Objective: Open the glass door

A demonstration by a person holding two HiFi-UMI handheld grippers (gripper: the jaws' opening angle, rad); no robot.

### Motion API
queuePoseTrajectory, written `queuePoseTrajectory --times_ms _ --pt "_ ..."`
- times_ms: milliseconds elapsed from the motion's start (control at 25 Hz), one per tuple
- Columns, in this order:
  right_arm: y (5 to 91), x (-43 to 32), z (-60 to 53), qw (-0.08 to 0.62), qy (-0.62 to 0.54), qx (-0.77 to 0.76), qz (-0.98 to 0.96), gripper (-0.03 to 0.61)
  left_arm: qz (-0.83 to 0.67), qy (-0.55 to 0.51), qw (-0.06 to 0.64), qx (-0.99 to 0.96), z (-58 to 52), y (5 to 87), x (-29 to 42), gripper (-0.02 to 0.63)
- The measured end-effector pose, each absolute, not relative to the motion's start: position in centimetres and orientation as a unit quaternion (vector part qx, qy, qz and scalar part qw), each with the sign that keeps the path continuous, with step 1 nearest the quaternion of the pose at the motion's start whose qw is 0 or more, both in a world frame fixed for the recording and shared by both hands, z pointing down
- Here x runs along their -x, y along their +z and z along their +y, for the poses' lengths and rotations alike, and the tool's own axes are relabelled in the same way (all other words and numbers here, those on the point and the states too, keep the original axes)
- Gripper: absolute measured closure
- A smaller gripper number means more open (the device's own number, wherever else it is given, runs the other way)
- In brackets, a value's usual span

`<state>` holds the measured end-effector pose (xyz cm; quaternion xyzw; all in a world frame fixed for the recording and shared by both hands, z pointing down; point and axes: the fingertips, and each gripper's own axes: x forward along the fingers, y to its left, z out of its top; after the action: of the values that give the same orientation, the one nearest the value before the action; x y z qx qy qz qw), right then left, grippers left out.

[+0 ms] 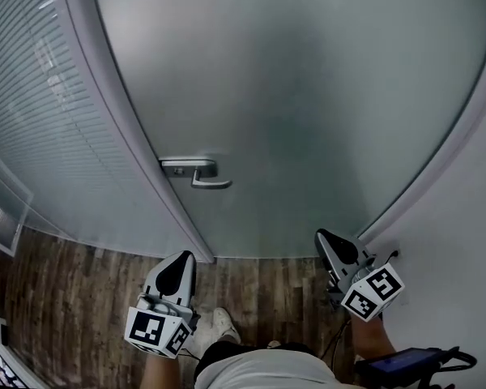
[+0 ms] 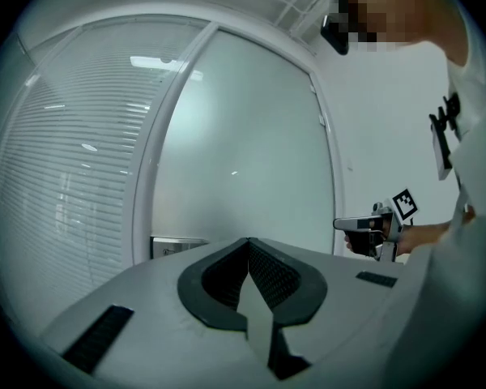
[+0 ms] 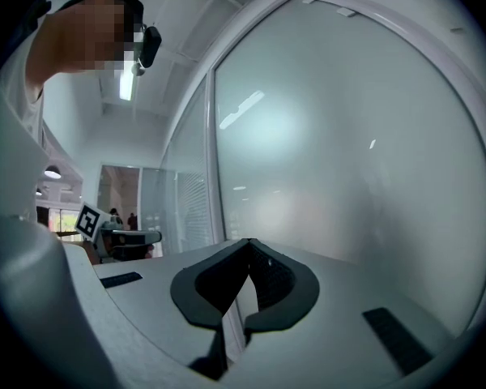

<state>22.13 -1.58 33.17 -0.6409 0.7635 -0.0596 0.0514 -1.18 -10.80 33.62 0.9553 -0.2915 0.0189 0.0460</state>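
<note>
Left tool (image 1: 178,259) has its jaws pressed together on nothing and hangs over the wood floor (image 1: 251,278), short of the glass door (image 1: 308,96). The door's handle (image 1: 211,182) sits at its left edge, the lever level with its free end pointing right. Right tool (image 1: 326,237), likewise closed and empty, is near the door's right edge beside the white wall (image 1: 462,282), with bare floor between the two tools.

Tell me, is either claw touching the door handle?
No: in the head view the left claw and right claw both sit below the door handle, clear of it.
</note>
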Motion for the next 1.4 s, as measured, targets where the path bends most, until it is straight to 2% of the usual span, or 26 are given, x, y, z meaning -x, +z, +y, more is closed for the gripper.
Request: queuePoseTrajectory --times_ms 520,840,1040,1200,1400 --pt "33.0 -18.2 -14.7 0.036 -0.057 0.655 0.752 0.577 -0.263 0.015 0.046 -0.964 -24.6 34.6 3.7 0.612" --pt "35.6 -17.5 -17.7 0.003 -0.064 0.653 0.755 0.577 -0.253 0.016 0.063 -0.965 -27.6 37.3 3.5 0.612" --pt "35.4 -18.4 -20.1 -0.008 -0.081 0.626 0.775 0.573 -0.267 0.027 0.078 -0.960 -28.6 36.2 2.2 0.612" --pt "37.8 -18.6 -21.8 -0.018 -0.089 0.572 0.815 0.504 -0.295 0.036 0.062 -0.953 -28.5 36.2 0.7 0.612" --pt "40.1 -18.8 -23.9 -0.051 -0.098 0.506 0.856 0.464 -0.323 0.018 0.103 -0.941 -29.1 36.8 -1.6 0.612"
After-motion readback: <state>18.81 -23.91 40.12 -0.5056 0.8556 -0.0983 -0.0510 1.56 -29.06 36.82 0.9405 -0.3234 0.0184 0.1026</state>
